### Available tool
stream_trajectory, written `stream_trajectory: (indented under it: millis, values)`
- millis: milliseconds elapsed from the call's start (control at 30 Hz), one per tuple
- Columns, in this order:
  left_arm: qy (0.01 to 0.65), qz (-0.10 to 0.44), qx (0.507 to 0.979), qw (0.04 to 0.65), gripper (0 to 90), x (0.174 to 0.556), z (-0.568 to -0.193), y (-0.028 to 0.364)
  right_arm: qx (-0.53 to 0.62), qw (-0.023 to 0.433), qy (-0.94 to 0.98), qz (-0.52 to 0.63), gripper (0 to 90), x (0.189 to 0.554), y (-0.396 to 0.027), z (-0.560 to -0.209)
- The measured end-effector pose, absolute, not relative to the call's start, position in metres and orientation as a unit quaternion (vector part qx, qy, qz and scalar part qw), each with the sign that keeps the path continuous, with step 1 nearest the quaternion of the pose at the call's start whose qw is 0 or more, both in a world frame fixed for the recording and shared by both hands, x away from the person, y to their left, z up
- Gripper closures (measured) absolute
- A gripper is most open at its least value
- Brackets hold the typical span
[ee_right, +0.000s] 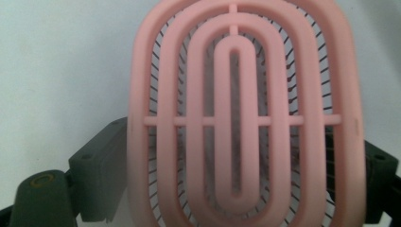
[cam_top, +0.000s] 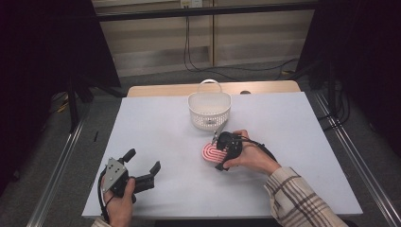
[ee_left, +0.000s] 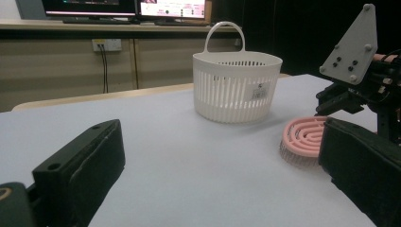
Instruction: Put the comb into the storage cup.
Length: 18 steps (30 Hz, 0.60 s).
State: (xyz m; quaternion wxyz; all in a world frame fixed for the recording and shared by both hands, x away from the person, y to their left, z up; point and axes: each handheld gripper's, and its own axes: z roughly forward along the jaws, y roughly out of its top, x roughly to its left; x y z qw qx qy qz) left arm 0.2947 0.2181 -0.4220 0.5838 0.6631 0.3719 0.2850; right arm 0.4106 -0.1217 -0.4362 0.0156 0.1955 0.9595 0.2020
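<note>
Pink oval brush (cam_top: 211, 152) lies flat on the pale table (cam_top: 156, 137), bristles down, right of centre, just in front of the white slatted basket (cam_top: 209, 109) but apart from it; right gripper (cam_top: 221, 153) sits over the brush, hand (cam_top: 250, 156) wrapped round its body; in the right gripper view the brush's (ee_right: 241, 118) ringed back lies between the two black jaws, one on each long side; jaws wide, whether the pads press on the rim I cannot tell; left gripper (cam_top: 142, 163) rests near the front left of the table, well apart from brush and basket, jaws spread, nothing between them; left gripper view shows the basket (ee_left: 236, 85) upright, handle up, with the brush (ee_left: 302, 139) low to its right.
</note>
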Motion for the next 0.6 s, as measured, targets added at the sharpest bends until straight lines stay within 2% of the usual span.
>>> stream_trajectory:
  millis: [133, 233, 600]
  values:
    - [0.372, 0.286, 0.663, 0.584, 1.5, 0.2947, -0.4220, 0.2180, 0.198, 0.016, 0.959, 0.201, 13.9, 0.4096, -0.1215, -0.4367]
    - [0.372, 0.285, 0.662, 0.585, 1.5, 0.2947, -0.4220, 0.2179, 0.197, 0.021, 0.960, 0.200, 19.4, 0.4098, -0.1219, -0.4354]
    - [0.372, 0.284, 0.662, 0.586, 1.5, 0.2947, -0.4220, 0.2181, 0.190, 0.030, 0.963, 0.189, 20.1, 0.4090, -0.1195, -0.4332]
